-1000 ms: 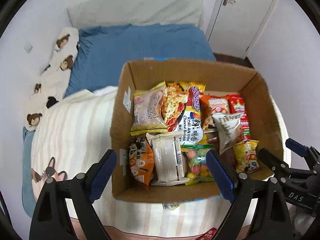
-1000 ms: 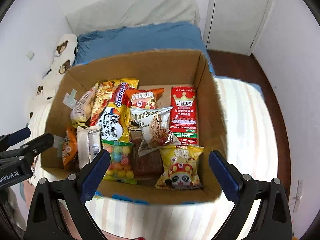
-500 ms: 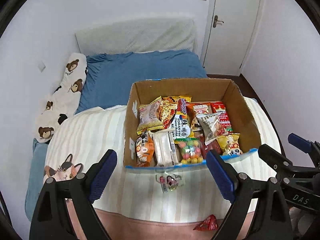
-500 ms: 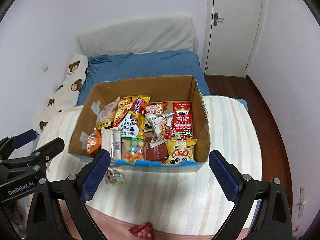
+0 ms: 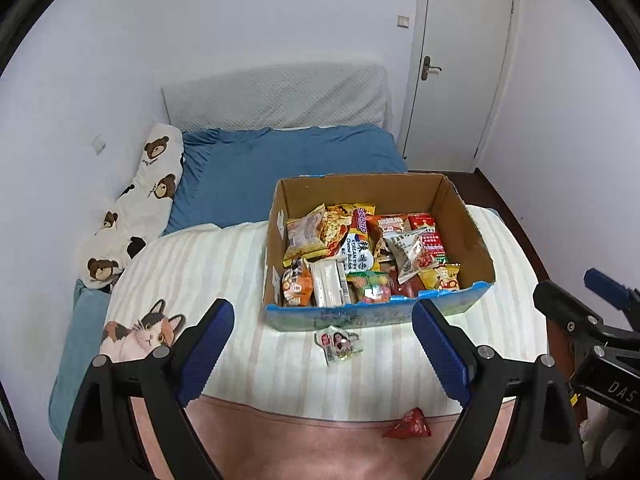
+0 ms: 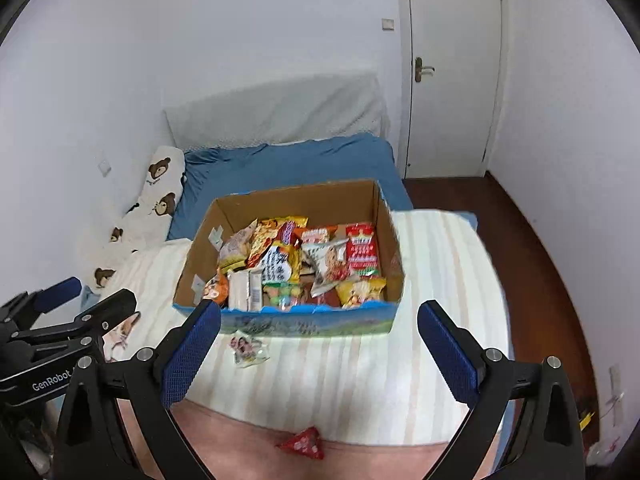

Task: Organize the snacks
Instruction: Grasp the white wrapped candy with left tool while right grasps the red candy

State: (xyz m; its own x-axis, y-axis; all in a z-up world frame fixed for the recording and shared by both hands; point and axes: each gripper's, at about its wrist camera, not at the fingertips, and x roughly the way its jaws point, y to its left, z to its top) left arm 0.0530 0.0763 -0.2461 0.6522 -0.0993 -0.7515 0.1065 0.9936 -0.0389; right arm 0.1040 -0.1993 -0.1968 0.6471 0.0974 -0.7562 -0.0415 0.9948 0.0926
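Fingers on left gripper (image 5: pixel 322 344) and right gripper (image 6: pixel 318 344) both spread, empty, above the bed (image 5: pixel 248 360); cardboard snack box (image 5: pixel 376 318) beyond, small clear packet (image 5: pixel 339 342) and red packet (image 5: pixel 408 429) loose outside.

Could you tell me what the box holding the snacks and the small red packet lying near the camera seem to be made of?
The box looks like corrugated cardboard: matte brown inner walls, a folded corner, and a blue printed outer face, possibly paper-laminated. The small red packet appears to be thin plastic or foil film: glossy, crinkled, catching highlights; which of the two I cannot tell.
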